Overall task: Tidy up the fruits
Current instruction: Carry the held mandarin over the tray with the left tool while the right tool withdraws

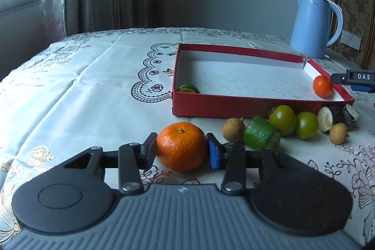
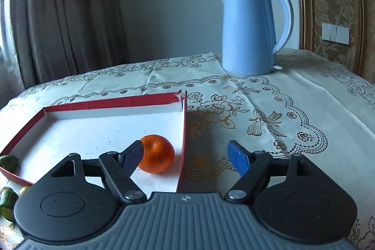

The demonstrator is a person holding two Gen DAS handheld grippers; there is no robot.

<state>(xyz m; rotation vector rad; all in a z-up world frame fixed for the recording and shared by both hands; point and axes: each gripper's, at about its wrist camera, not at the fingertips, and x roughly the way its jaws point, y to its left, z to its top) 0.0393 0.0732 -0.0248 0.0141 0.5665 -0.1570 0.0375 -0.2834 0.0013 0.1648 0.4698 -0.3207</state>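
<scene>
Now, your scene:
Left gripper: your jaws are clenched on the large mandarin, low over the bench.
Right gripper: your jaws stand released and wide.
Small mandarin: inside the red tray, by its right wall, touching your left finger.
Loose fruit: on the cloth just before the tray.

Each black tool has blue pads, silver screws, ribbed grey base.
</scene>
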